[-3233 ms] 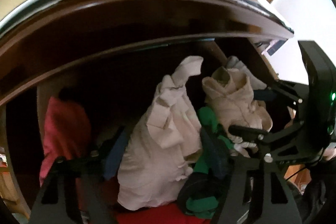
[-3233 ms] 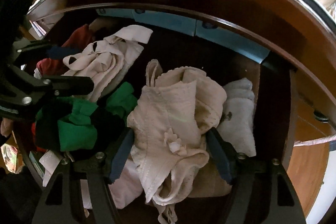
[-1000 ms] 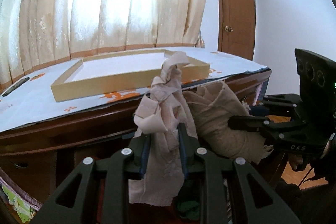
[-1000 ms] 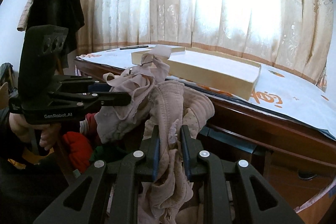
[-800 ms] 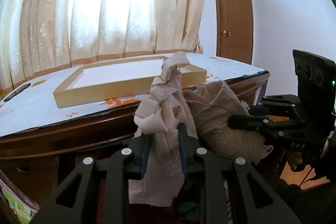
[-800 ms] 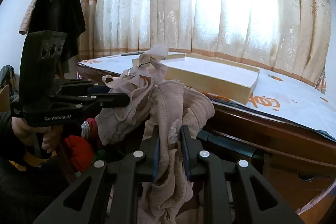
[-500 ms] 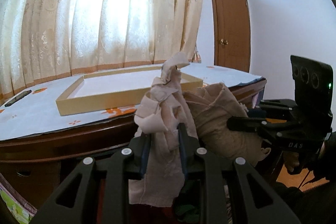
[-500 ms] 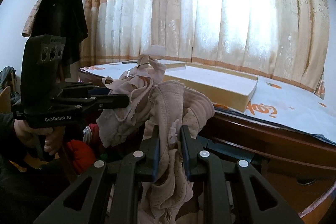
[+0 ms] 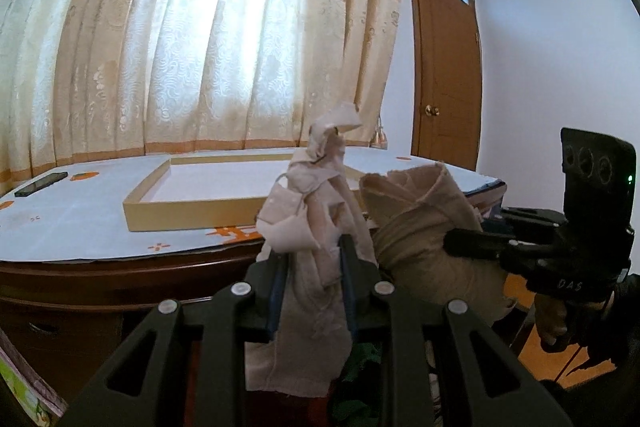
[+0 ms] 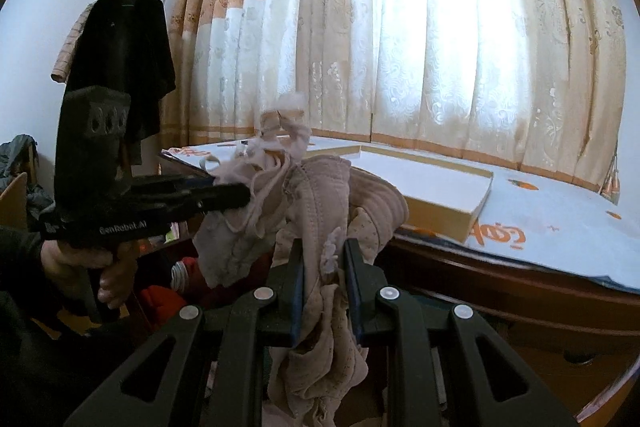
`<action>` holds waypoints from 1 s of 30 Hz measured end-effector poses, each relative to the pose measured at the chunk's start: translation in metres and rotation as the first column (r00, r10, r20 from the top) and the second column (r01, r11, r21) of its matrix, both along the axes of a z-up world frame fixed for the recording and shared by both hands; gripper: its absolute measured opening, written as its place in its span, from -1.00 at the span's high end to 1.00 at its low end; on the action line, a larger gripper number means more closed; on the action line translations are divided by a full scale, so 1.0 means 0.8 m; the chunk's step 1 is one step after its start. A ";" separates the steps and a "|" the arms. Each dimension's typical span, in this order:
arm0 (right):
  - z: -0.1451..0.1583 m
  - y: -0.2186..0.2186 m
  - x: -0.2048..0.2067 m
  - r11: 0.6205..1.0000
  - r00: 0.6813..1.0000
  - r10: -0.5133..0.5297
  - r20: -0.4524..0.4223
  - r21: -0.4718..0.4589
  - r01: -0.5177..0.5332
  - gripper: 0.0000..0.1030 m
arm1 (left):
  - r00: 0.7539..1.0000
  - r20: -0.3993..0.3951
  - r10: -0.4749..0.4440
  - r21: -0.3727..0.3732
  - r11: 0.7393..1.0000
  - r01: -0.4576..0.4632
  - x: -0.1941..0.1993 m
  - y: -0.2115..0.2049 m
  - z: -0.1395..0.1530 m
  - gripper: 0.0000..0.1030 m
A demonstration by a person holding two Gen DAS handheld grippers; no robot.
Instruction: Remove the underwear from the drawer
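Your left gripper is clamped tight on a crumpled pale-beige cloth undergarment, jaws nearly closed with fabric bunched between them. Your right gripper pinches a pinkish-beige lace-trimmed undergarment the same way. You hold both side by side, just short of the shallow tan cardboard tray on the paper-covered wooden desk, likely so the hanging ends clear the drawer below.

Black left gripper with silver screws; blurred lettering on its side, perhaps "GenRobot.AI".
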State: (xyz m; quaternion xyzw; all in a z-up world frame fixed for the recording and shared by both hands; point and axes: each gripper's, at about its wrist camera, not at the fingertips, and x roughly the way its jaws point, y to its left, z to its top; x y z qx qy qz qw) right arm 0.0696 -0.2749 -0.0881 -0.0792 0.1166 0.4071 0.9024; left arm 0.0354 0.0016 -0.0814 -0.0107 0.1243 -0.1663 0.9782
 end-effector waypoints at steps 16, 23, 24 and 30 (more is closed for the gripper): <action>0.059 -0.003 0.037 0.997 0.995 -0.037 -0.088 0.062 0.042 0.60 | 0.994 -0.109 0.017 -0.078 0.997 -0.026 0.051 0.005 0.061 0.56; 0.075 -0.011 0.081 0.991 0.982 -0.065 -0.175 0.100 0.084 0.60 | 0.989 -0.150 0.003 -0.088 0.996 -0.016 0.082 0.001 0.084 0.56; 0.076 -0.012 0.087 0.991 0.980 -0.068 -0.186 0.102 0.088 0.60 | 0.987 -0.159 -0.001 -0.088 0.996 -0.013 0.087 0.000 0.088 0.56; 0.086 -0.013 0.121 0.989 0.971 -0.088 -0.222 0.101 0.113 0.60 | 0.981 -0.191 -0.005 -0.078 0.997 -0.010 0.116 -0.007 0.102 0.56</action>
